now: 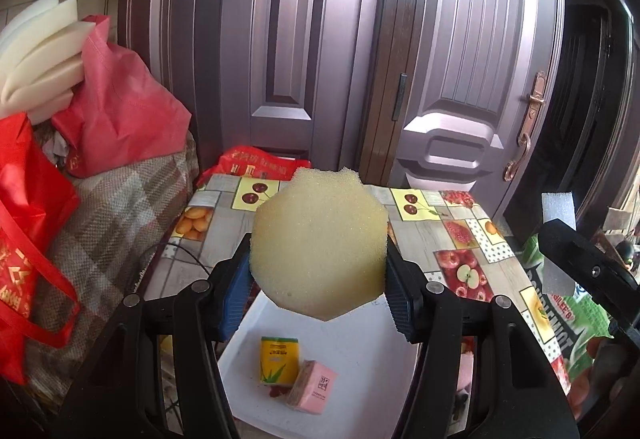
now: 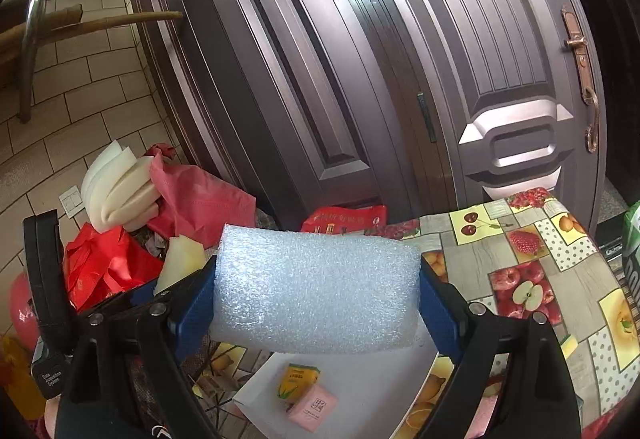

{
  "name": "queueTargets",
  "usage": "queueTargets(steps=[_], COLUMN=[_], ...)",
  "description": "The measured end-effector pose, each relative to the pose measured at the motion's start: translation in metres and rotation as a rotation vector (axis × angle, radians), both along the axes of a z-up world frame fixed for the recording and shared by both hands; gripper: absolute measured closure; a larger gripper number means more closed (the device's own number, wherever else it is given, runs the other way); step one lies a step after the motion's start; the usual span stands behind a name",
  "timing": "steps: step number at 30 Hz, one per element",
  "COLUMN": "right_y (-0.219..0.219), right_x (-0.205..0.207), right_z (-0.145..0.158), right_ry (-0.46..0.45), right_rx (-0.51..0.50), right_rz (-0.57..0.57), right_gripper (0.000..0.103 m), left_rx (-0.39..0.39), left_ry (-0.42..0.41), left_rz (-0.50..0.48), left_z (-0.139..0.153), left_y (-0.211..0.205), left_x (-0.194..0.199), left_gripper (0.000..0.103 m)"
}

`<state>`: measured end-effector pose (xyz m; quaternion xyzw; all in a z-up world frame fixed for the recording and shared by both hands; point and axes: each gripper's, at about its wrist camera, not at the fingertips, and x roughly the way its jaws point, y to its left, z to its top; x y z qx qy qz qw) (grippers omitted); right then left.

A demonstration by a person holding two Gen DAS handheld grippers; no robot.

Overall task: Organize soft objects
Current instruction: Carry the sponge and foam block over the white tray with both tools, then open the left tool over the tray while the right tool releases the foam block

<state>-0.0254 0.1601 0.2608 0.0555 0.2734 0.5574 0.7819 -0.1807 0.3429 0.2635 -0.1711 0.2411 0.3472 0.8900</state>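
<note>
- The left tool (image 1: pixel 320 279) grips a yellow sponge (image 1: pixel 320 243) between its blue pads, jaws partly closed, above the white tray (image 1: pixel 360 359).
- The right tool (image 2: pixel 316 303) clamps a white foam block (image 2: pixel 316 287) with jaws wide.
- On the tray lie a yellow packet (image 1: pixel 279 361) and a pink packet (image 1: pixel 311 387) (touching each other).
- The tray sits on the fruit-patterned tabletop (image 1: pixel 460 239).

Porous yellow sponge (image 1: pixel 318 247); bubbly white foam block (image 2: pixel 316 287); glossy door (image 1: pixel 460 39).
</note>
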Motion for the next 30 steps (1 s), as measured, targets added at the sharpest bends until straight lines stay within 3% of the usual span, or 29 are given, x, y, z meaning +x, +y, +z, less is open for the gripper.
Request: queueTargets(steps=[9, 13, 17, 20, 23, 30], right_y=[0.034, 0.052, 0.064, 0.07, 0.076, 0.064], right_x=[0.021, 0.03, 0.033, 0.033, 0.031, 0.017], right_z=[-0.086, -0.127, -0.152, -0.163, -0.17, -0.154], right_ry=[0.17, 0.244, 0.269, 0.279, 0.297, 0.228], right_rx=[-0.182, -0.29, -0.343, -0.369, -0.376, -0.356], right_rz=[0.007, 0.014, 0.025, 0.027, 0.042, 0.003], right_gripper=[0.013, 0.013, 0.013, 0.012, 0.0, 0.0], left_rx=[-0.21, -0.272, -0.269, -0.24, -0.208, -0.139], left_ry=[0.152, 0.175, 0.158, 0.158, 0.154, 0.08], left_rz=[-0.019, -0.01, -0.004, 0.035, 0.08, 0.159], left_z=[-0.107, -0.134, -0.141, -0.141, -0.135, -0.097], left_y=[0.042, 0.048, 0.053, 0.053, 0.056, 0.051], left_x=[0.041, 0.046, 0.044, 0.035, 0.021, -0.016], left_gripper=[0.044, 0.04, 0.012, 0.0, 0.0, 0.0])
